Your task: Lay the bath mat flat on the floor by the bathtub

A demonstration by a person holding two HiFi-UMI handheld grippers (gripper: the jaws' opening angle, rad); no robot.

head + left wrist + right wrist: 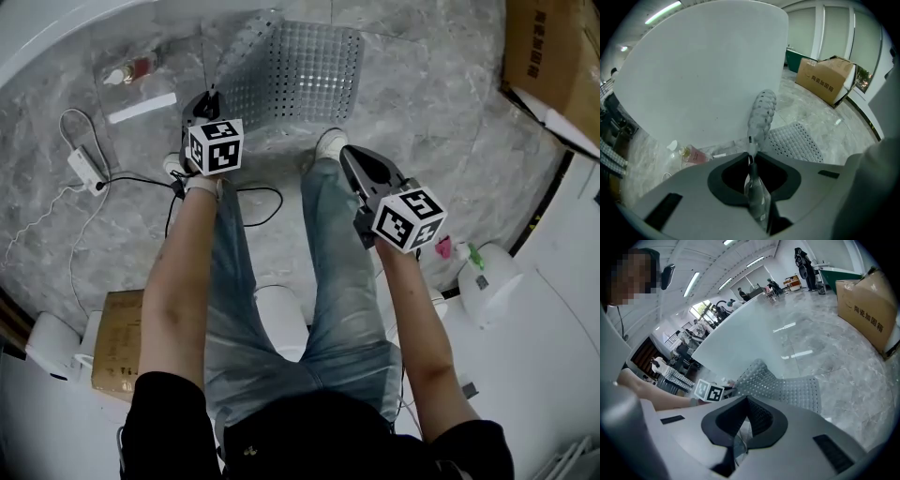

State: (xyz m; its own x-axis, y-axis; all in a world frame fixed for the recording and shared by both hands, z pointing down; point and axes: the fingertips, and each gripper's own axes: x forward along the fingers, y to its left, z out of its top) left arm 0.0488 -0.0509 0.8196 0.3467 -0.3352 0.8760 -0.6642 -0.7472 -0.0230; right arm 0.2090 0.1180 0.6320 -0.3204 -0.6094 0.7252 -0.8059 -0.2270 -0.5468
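Mat [300,70] — grey and perforated, on the marble floor [422,84] just right of the tub [56,28] and beyond the person's shoes. Left gripper [208,98] — I read its jaws as clamped on the mat's near-left corner; the left edge stands up in a fold and the rest lies flat. Right gripper [349,155] — jaws pressed together, near the mat's near-right corner but apart from it.

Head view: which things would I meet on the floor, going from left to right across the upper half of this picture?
white adapter with its cable → small bottle → bath mat → cardboard box
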